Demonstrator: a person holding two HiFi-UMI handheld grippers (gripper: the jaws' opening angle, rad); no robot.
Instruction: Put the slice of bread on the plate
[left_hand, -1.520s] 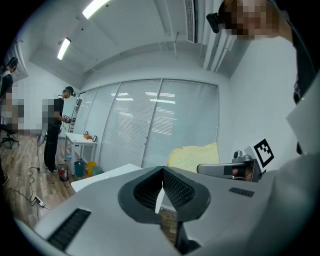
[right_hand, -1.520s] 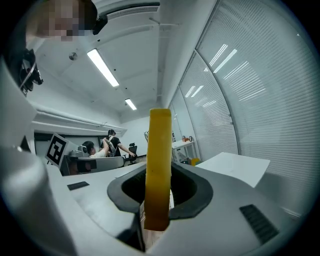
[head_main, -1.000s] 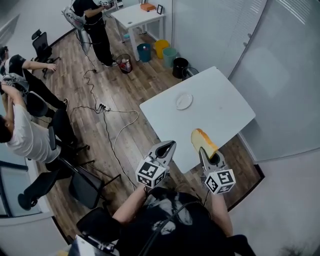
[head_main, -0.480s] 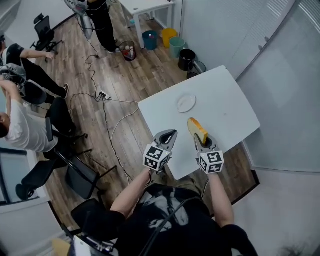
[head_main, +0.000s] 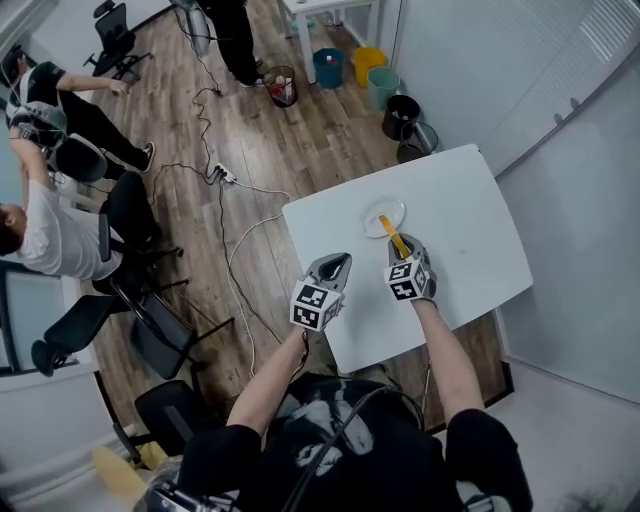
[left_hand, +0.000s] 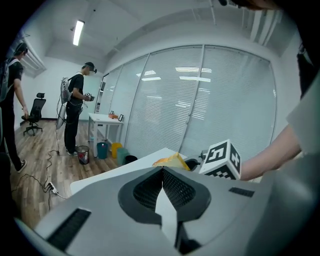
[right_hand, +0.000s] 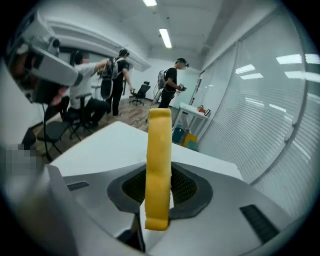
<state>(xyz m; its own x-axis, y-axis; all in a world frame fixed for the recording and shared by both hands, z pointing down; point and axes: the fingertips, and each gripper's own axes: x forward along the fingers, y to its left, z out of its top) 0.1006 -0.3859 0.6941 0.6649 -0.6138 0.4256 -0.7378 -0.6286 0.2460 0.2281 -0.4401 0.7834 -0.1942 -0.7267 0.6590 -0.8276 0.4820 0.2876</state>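
Note:
A yellow-crusted slice of bread (head_main: 392, 234) stands edge-on in my right gripper (head_main: 400, 252), whose jaws are shut on its lower part. The slice's far end hangs over the near rim of a small white plate (head_main: 378, 213) on the white table (head_main: 460, 240); whether it touches the plate I cannot tell. In the right gripper view the bread (right_hand: 159, 160) rises upright between the jaws of the right gripper (right_hand: 159, 195), and the plate is hidden. My left gripper (head_main: 336, 264) hovers at the table's left edge, shut and empty (left_hand: 162, 172). Past its tips I see the bread (left_hand: 172, 161).
Several waste bins (head_main: 400, 112) stand on the wood floor beyond the table's far corner. Cables and a power strip (head_main: 222, 176) lie on the floor to the left. Office chairs (head_main: 150, 330) and people (head_main: 50, 240) are at the left, a frosted glass wall (head_main: 580, 200) at the right.
Both grippers moved forward and lower over the table. The right one carried the bread up to the plate and rolled, so the slice now shows edge-on.

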